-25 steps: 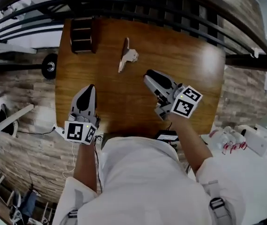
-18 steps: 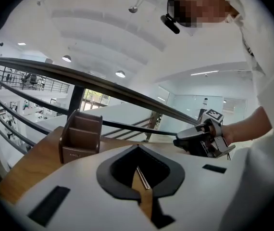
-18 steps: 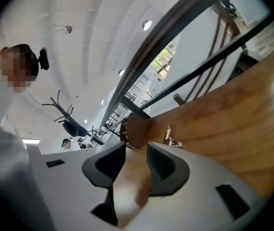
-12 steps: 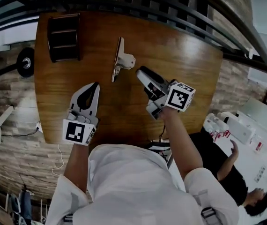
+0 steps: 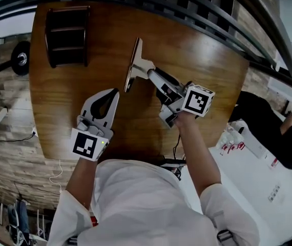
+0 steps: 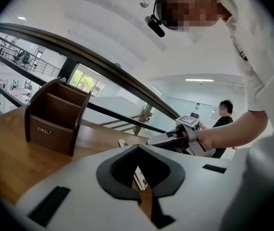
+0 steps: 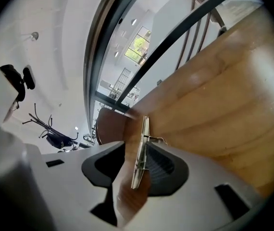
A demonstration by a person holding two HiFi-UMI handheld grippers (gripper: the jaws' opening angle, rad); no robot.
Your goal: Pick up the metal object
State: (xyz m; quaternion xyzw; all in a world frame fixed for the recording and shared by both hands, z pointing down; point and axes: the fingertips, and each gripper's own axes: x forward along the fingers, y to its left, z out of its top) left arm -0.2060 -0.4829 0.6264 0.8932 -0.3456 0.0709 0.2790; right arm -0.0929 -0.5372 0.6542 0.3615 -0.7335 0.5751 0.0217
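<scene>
Straddling the metal object (image 7: 140, 150), the right tool (image 7: 136, 163) gapes wide, clamping nothing.

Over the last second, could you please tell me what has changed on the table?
The right gripper reached forward to the metal object, opened its jaws wider and now straddles it, not yet clamping. The left gripper stayed shut and in place; the object and wooden organizer have not moved.
</scene>
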